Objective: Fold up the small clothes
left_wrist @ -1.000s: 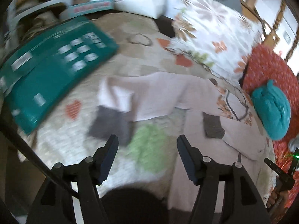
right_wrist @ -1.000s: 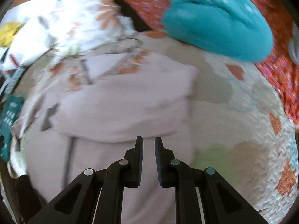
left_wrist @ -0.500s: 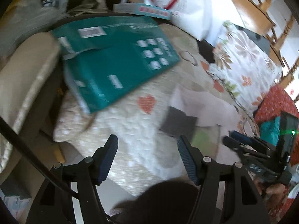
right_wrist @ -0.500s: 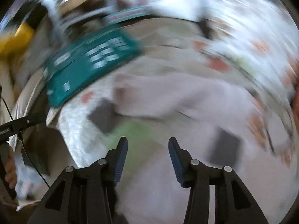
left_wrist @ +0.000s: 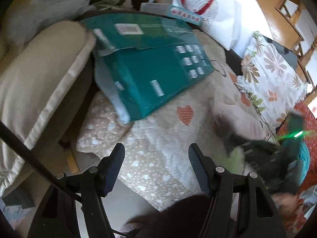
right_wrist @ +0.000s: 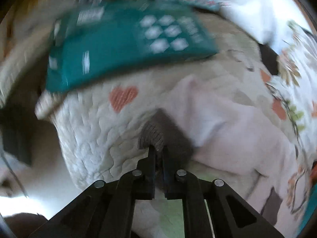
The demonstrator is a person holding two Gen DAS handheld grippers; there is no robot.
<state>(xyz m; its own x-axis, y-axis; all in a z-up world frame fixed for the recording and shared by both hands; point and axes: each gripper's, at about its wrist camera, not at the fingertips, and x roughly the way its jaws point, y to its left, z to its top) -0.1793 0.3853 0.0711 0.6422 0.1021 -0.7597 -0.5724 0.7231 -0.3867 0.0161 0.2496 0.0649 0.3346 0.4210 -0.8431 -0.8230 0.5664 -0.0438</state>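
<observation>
Your right tongs [right_wrist: 156, 150] are clamped on the grey ribbed cuff [right_wrist: 152, 134] of the pale pink garment [right_wrist: 227, 130], pinching its edge between the two fingers. The garment lies spread on the quilted bed cover [right_wrist: 89, 134], right of a red heart patch [right_wrist: 122, 97], its body running off toward the lower right, where another dark grey patch [right_wrist: 271, 202] shows. Your left tongs [left_wrist: 156, 154] stand wide apart and hold nothing, hovering over the white dotted part of the cover near its edge. From the left wrist view your right tool [left_wrist: 263, 154] is a dark blur with a green light, sitting at the garment [left_wrist: 237, 119]. A teal cardboard box [left_wrist: 150, 75] rests tilted on the far left side of the cover, its flap taped; you cannot tell what is inside. Behind it stands a white bag with red print [left_wrist: 208, 13]; its contents are hidden. A floral pillow [left_wrist: 271, 75] lies at the far right, a beige cushion [left_wrist: 39, 79] off the bed to the left. Right wrist view is blurred at the edges.
</observation>
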